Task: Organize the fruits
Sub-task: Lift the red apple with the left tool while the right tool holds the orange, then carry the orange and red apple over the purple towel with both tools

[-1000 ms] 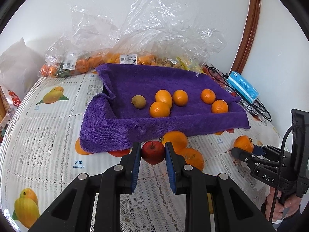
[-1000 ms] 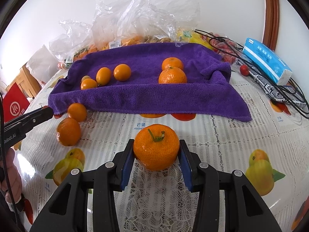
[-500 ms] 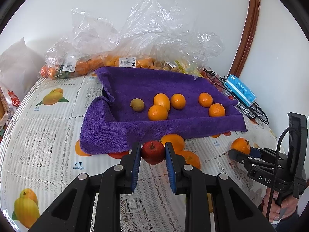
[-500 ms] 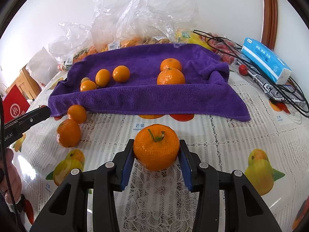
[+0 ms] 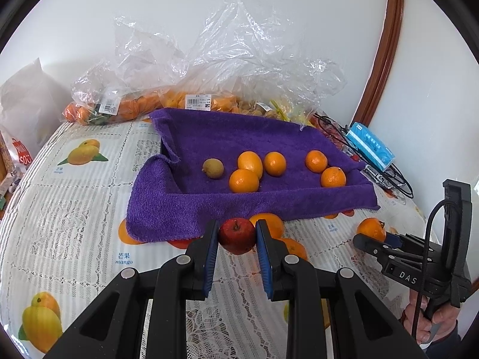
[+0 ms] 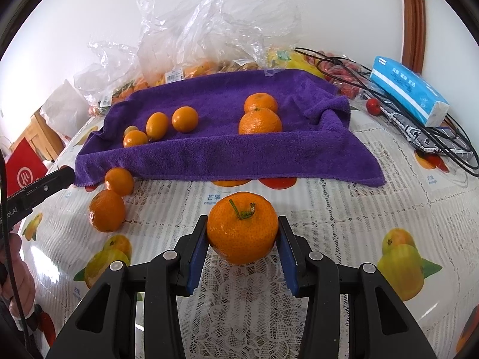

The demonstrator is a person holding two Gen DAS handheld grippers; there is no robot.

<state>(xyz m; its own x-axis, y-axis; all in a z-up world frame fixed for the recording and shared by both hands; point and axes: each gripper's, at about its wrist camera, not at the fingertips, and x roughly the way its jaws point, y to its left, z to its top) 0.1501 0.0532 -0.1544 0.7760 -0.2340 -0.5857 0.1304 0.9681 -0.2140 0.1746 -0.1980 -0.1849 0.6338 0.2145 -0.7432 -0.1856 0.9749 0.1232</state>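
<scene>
Gripping fruit in both grippers above the fruit-print lace tablecloth (image 6: 344, 209).

Left gripper (image 5: 237, 236) is clamped on a small red apple (image 5: 236, 234); right gripper (image 6: 242, 233) squeezes a stemmed orange mandarin (image 6: 242, 230). Both fruits sit just in front of the purple towel-lined tray (image 5: 209, 209), which holds five oranges and one brownish-green fruit (image 5: 213, 168).

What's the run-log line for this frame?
left tool: shut on red apple | right tool: shut on mandarin | purple towel: six fruits on it | two oranges loose on table
</scene>
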